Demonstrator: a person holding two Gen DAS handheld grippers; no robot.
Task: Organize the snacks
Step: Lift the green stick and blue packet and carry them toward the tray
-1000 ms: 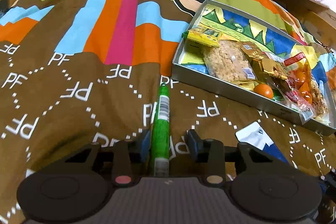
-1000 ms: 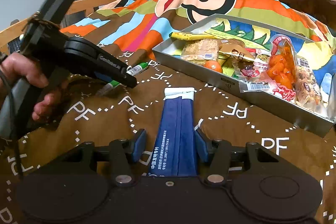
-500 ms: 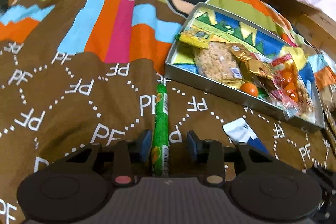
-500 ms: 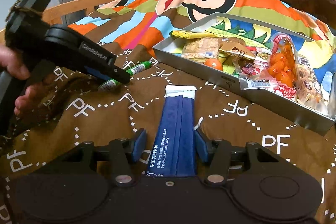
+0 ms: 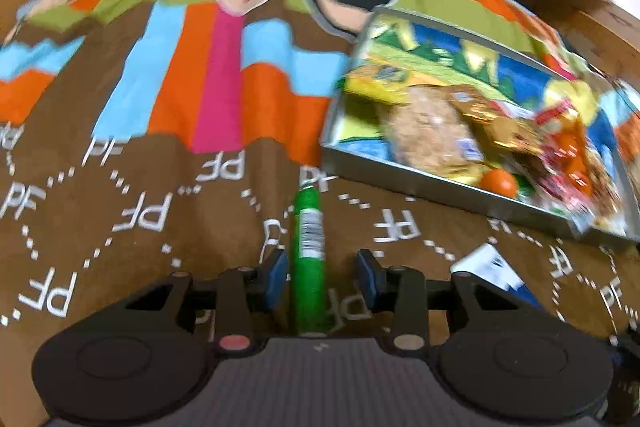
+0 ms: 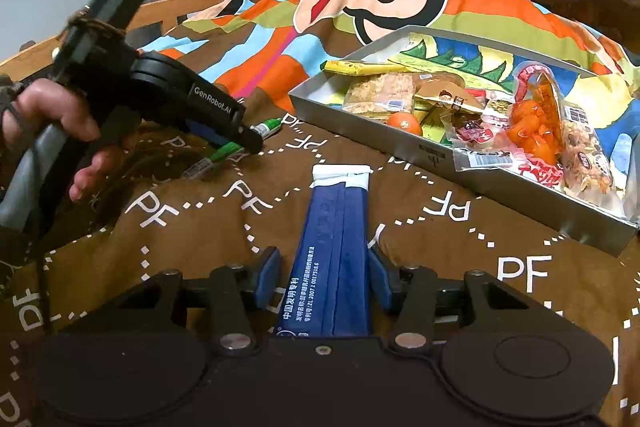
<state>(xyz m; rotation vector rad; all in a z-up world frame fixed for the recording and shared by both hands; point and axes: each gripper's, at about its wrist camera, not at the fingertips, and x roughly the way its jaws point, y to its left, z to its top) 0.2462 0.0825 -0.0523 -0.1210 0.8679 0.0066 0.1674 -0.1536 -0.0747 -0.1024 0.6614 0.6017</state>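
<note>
Lying between the closing right gripper (image 6: 324,277), blue packet (image 6: 334,259), seemingly ungripped

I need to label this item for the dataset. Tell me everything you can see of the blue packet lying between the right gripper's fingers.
The blue packet is long, flat and dark blue, with lengthwise creases, a white band across its far end and small white print near the close end. It looks like soft plastic or foil. It lies flat on the brown patterned bedspread, pointing toward the metal tray without touching it. The right gripper straddles it, jaws closing; small gaps remain at both pads.
</note>
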